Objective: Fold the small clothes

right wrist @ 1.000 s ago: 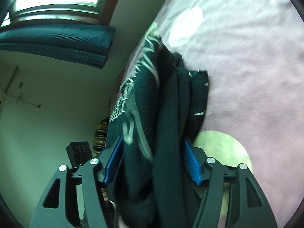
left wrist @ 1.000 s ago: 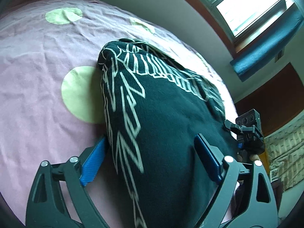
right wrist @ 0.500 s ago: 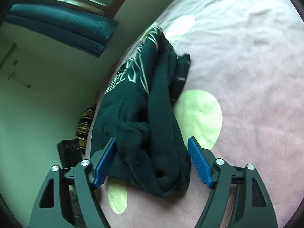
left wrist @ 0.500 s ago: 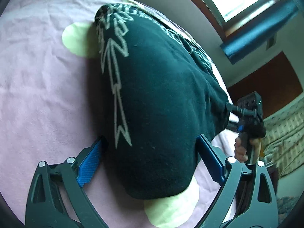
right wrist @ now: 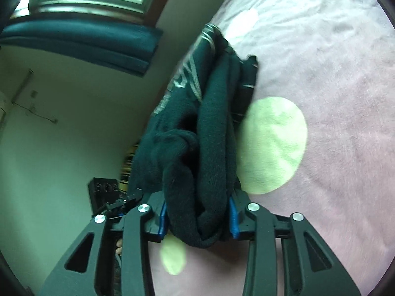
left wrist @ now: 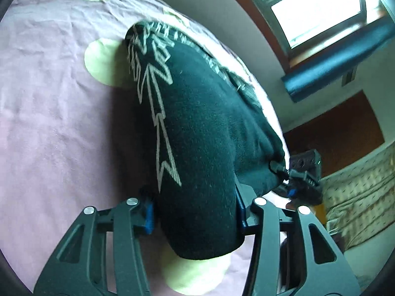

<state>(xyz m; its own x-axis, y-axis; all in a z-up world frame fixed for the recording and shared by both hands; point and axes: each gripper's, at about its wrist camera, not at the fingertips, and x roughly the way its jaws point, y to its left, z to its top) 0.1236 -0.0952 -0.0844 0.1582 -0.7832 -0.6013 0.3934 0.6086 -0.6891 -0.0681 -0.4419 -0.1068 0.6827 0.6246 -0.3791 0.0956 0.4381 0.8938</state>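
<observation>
A dark green garment with a pale line print lies folded into a thick bundle on the mauve bed cover. My left gripper is at its near end, jaws closing, both blue pads pressing into the cloth. In the right wrist view the same garment shows as bunched rolls at its other end. My right gripper is also closing, and its pads squeeze that bunched end. The garment's far end rests on the cover.
The bed cover has large pale green dots. A window with a rolled blue blind is beyond the bed, next to a pale wall. A patterned quilt lies at the right.
Both pairs of jaws stood wide around the garment and have now closed in on its ends. The cloth between the right pads is now bunched tighter.
</observation>
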